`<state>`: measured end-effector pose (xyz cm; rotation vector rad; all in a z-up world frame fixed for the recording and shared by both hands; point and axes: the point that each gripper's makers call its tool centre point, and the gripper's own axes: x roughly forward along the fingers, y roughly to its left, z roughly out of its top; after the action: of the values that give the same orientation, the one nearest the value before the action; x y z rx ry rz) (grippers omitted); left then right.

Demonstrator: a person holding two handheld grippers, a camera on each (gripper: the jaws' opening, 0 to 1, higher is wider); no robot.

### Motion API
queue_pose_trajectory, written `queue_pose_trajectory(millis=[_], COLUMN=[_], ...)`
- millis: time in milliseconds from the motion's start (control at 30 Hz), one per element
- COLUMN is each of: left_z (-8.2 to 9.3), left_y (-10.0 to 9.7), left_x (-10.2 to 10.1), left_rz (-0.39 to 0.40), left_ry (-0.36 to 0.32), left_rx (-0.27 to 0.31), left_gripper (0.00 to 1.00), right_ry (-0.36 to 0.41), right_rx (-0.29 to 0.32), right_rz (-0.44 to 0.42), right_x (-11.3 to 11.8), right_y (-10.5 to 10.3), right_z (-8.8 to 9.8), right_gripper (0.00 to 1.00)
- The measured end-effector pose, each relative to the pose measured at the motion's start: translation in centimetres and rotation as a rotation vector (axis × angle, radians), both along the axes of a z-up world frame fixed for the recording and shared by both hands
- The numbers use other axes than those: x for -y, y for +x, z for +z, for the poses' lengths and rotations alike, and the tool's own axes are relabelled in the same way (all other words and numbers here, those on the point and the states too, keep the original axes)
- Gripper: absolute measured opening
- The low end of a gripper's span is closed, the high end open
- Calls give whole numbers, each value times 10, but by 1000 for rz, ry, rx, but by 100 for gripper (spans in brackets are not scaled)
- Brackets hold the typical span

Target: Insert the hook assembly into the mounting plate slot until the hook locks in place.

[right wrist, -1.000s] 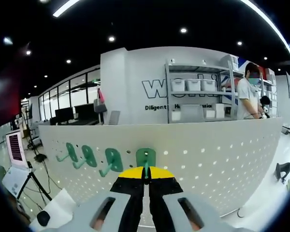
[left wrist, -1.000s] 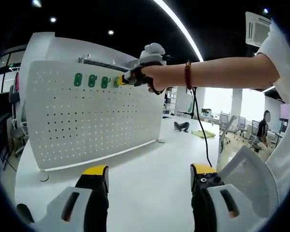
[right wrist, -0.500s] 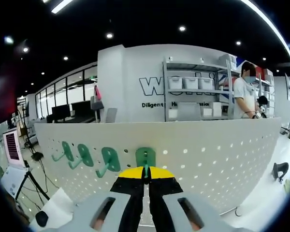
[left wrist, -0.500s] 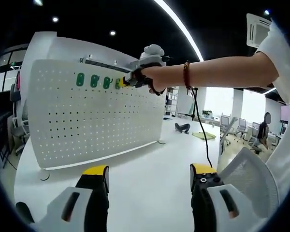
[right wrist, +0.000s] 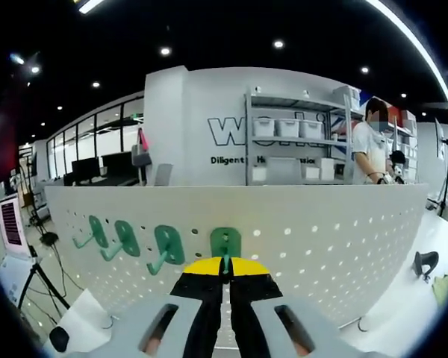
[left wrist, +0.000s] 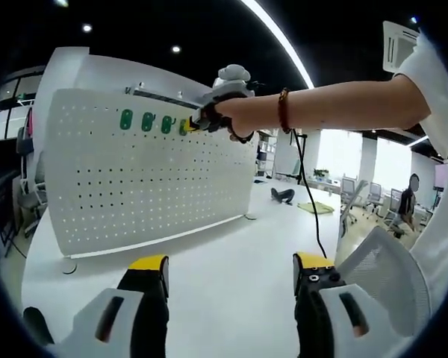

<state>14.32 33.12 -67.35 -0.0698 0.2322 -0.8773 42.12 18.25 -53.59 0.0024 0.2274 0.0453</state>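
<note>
Right gripper view: fingers (right wrist: 225,277) clamped on green hook (right wrist: 225,243) at pegboard (right wrist: 343,239), three hooks (right wrist: 125,239) beside.

**Hooks in a row on the pegboard**

The pegboard (right wrist: 321,246) stands upright on the bench (left wrist: 231,283). Near the pegboard's top edge three hooks (right wrist: 127,240) sit side by side. Just right of them on the pegboard, a fourth hook (right wrist: 225,243) sits between the right tongs (right wrist: 225,270). Behind the pegboard stands a shelf (right wrist: 295,149). The left tongs (left wrist: 230,270) hang over the bench before the pegboard.

"Diligent" and perhaps a large "W" on the back wall (right wrist: 201,119).
</note>
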Motion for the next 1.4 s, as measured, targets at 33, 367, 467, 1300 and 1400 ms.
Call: queue_pose_trajectory(millis=[33, 367, 467, 1300, 1400], left_z=[-1, -3, -1, 1, 1], left_y=[0, -2, -2, -6, -6], left_x=[0, 3, 4, 5, 5], left_rz=[-1, -18, -21, -23, -25], left_ry=[5, 25, 21, 34, 46], left_rx=[-1, -2, -1, -1, -1], left_gripper=[69, 68, 68, 68, 68], right_ry=[-22, -18, 3, -65, -60], right_rx=[12, 34, 29, -3, 0], right_rz=[8, 23, 25, 127, 140], right_x=[-1, -2, -3, -14, -14], right_y=[0, 0, 0, -5, -8], right_z=[-1, -1, -1, -14, -15], right_gripper=[1, 0, 1, 20, 26])
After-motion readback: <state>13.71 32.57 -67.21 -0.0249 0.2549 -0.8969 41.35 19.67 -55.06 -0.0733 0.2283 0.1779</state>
